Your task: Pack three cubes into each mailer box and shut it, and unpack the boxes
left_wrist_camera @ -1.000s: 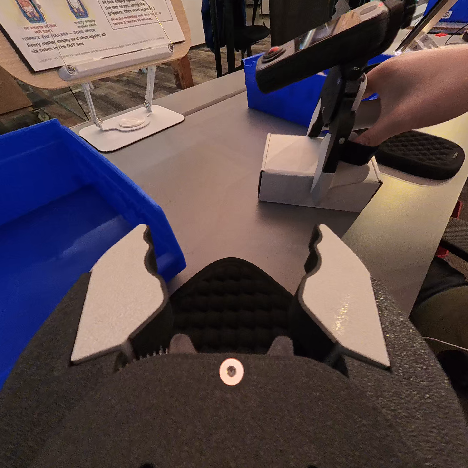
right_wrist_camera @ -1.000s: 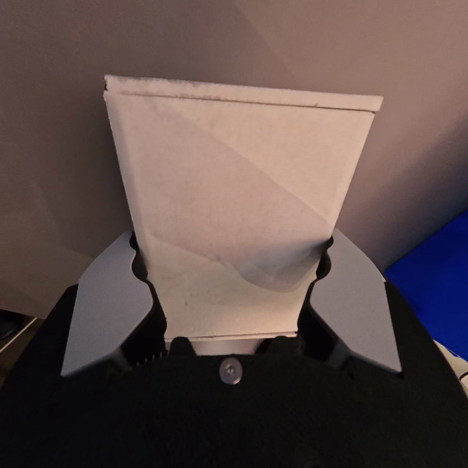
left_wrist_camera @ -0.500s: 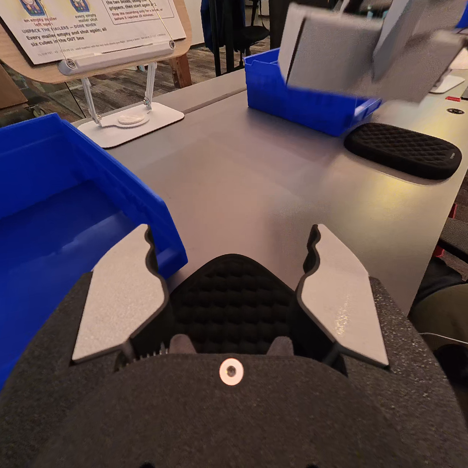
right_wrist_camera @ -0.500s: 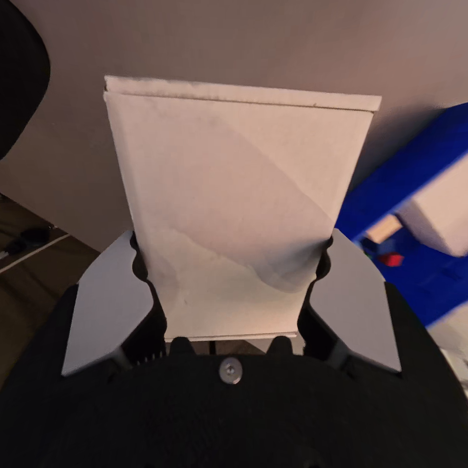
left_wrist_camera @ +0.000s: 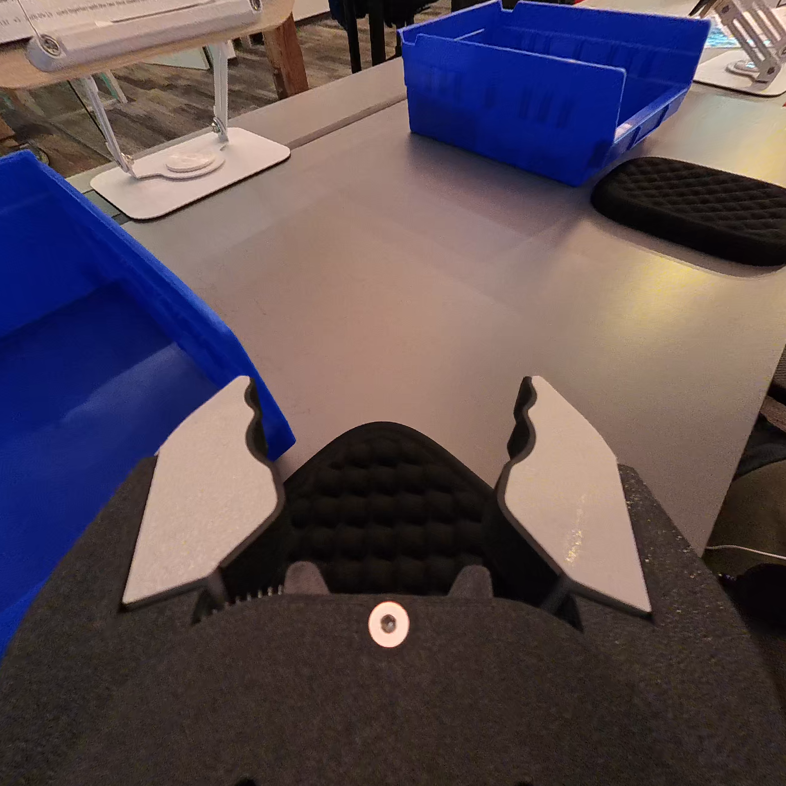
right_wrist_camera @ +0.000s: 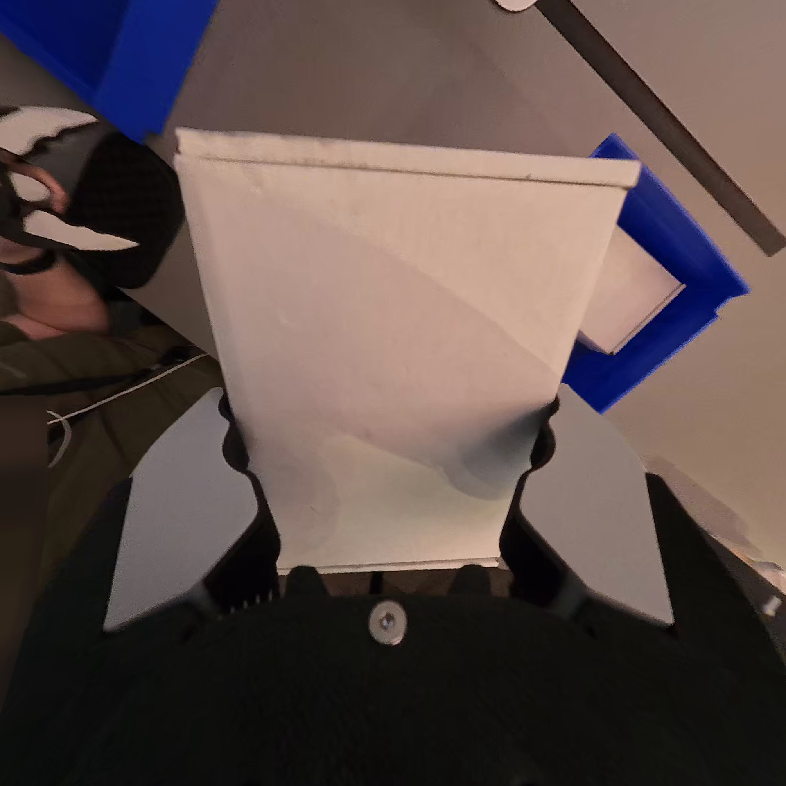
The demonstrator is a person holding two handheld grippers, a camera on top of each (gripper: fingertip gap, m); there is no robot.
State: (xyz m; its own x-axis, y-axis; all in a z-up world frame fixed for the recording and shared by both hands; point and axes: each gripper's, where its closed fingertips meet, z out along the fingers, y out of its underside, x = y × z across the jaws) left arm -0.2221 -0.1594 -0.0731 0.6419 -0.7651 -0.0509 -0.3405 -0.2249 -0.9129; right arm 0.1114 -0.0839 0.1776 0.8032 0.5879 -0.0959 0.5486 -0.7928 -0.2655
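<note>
My right gripper [right_wrist_camera: 389, 408] is shut on a closed white mailer box [right_wrist_camera: 395, 297] and holds it high above the grey table [right_wrist_camera: 383, 76], looking down. Behind the held box, a blue bin [right_wrist_camera: 663, 314] holds a second white mailer box [right_wrist_camera: 629, 293]. My left gripper [left_wrist_camera: 387, 383] is open and empty, low over the table near its front edge, beside the left blue bin [left_wrist_camera: 106, 323]. It also shows in the right wrist view [right_wrist_camera: 55, 187], open. No cubes are in view.
The far blue bin [left_wrist_camera: 553, 85] stands at the back right, with a black wrist pad [left_wrist_camera: 697, 212] in front of it. A white stand base [left_wrist_camera: 191, 170] sits at the back left. The left bin's corner [right_wrist_camera: 127, 64] and a person's sleeve [right_wrist_camera: 85, 383] show. One gripper's finger ends stand about 45 centimeters off the other's.
My right gripper lifted the mailer box off the table and carried it up and away, out of the left wrist view, to above the far bin. My left gripper barely moved.
</note>
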